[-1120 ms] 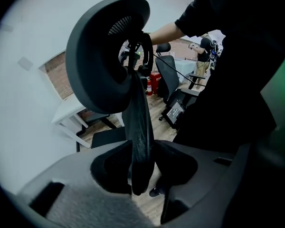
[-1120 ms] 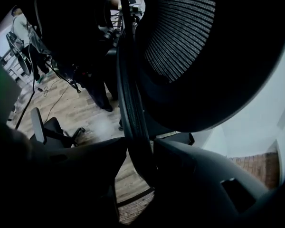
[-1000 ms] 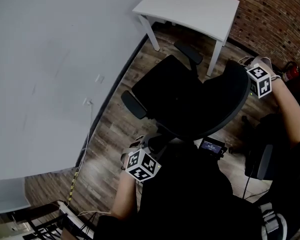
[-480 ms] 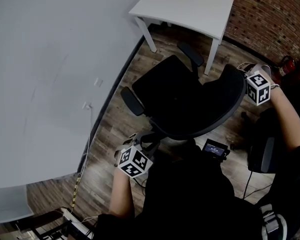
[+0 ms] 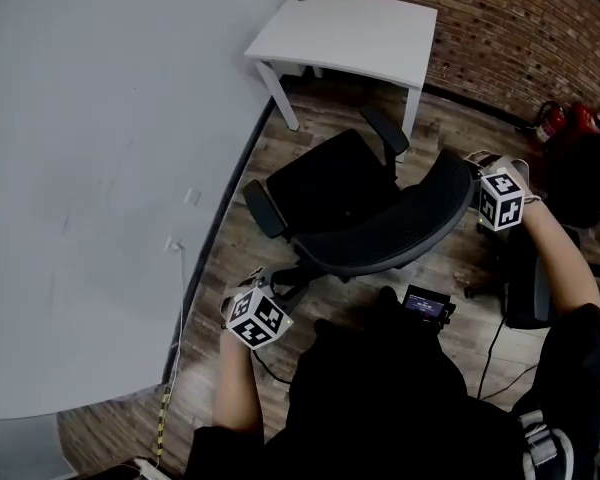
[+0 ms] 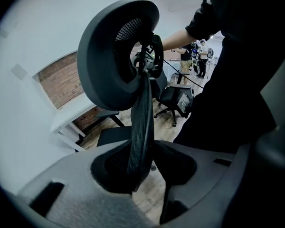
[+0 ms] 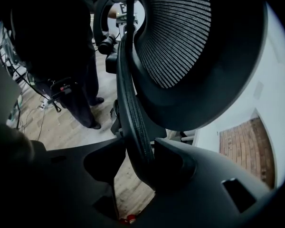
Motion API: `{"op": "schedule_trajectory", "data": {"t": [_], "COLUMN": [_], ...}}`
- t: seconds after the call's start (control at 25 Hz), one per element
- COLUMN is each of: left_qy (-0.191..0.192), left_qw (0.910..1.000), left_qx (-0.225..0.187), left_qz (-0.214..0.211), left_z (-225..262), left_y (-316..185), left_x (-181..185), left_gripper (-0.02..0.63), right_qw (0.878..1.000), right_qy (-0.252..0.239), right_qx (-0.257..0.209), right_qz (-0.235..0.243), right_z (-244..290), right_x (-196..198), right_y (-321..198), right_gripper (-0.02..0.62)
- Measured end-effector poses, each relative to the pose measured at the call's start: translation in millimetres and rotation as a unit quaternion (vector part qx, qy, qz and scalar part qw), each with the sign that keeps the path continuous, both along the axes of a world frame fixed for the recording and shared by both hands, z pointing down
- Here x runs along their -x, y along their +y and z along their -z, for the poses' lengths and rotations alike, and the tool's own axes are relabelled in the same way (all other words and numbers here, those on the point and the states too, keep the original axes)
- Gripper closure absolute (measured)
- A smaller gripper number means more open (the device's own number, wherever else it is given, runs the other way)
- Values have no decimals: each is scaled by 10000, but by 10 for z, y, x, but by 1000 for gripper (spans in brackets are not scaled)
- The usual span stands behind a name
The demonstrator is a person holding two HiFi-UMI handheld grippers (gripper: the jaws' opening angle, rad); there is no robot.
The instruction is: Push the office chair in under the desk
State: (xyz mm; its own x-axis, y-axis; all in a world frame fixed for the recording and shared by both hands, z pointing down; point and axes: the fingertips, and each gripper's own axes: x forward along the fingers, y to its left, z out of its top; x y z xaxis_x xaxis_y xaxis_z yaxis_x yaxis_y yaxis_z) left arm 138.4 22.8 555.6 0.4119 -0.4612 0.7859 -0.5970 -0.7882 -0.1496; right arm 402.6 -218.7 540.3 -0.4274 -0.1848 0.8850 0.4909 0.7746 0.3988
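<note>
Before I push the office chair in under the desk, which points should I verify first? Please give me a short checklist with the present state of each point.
1. Left gripper holds the backrest: ok, the edge is clamped between its jaws.
2. Right gripper holds the backrest: cannot tell. The edge sits between its jaws, but they have just been opening.
3. Chair faces the desk: ok, the seat points toward the gap between the legs.
4. Floor between chair and desk: ok, the visible part is bare.
5. Armrest will pass the desk leg: cannot tell, they look close.
</note>
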Motion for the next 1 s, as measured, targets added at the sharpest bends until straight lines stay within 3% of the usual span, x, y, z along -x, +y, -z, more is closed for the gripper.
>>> {"op": "schedule_trajectory", "data": {"t": [0.36,0.72,1.0], "left_qy": [-42,-42,-52], "left_qw": [9983,9940,9904], "left_qx": [4,-11,-137], "left_qz": [-589,-1090,-1375], "left_z": [46,62,78], "left_y": [53,22,-98], "left_x": [587,1064,1388], "left_gripper": [459,452,446], "right_qw": [9954,9831,9764], "right_qy": [-303,-657,-755], "right_qx": [-46,-201,-315], "right_qz": [-911,-1694,-1997], "right_z": [93,149,181], "right_x": [255,511,711], "right_y": [518,899,1068], "right_gripper": [391,373,373]}}
